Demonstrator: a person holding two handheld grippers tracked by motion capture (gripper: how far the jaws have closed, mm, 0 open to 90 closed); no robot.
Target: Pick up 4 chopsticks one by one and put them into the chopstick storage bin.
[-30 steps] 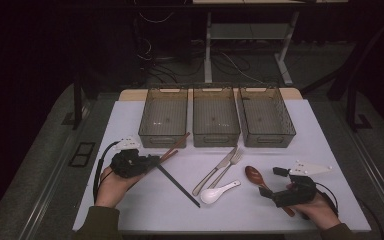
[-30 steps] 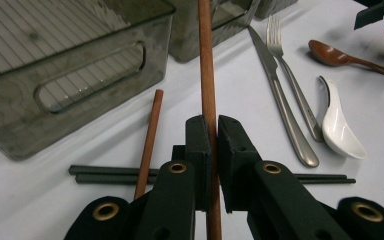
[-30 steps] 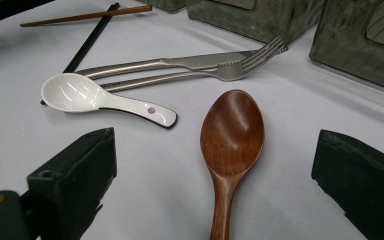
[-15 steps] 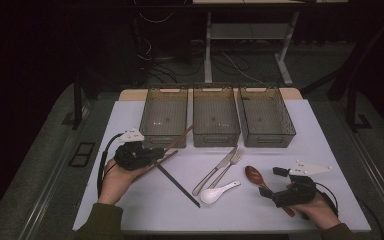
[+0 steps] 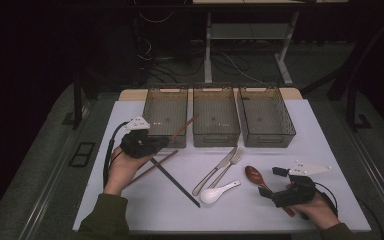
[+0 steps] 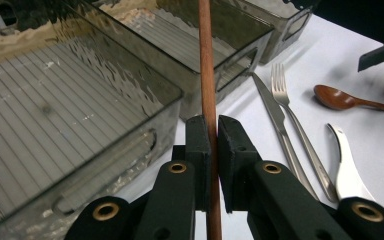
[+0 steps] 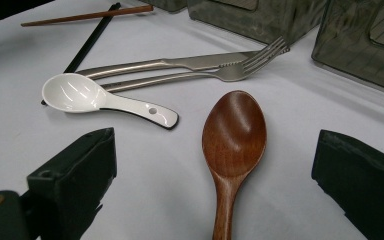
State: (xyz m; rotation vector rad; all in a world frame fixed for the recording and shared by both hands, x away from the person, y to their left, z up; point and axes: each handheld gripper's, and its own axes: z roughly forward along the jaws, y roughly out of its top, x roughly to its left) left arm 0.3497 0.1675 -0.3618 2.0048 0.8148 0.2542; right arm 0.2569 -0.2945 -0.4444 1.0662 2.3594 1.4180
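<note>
The thin brown wooden chopstick [image 6: 206, 65] is pinched between the jaws of the left gripper [image 5: 152, 144], lifted and slanting over the front rim of the left-hand smoked clear plastic bin [image 5: 166, 111]. No writing can be read anywhere. A second brown chopstick [image 5: 152, 168] and a black one [image 5: 176, 181] lie crossed on the white worktop [image 5: 330, 140] below it. The right gripper [image 7: 215, 165] rests with jaws spread around a dark wooden spoon [image 7: 233, 131], beside a white ceramic spoon [image 7: 100, 100], a steel knife [image 7: 170, 65] and a steel fork [image 7: 205, 75].
</note>
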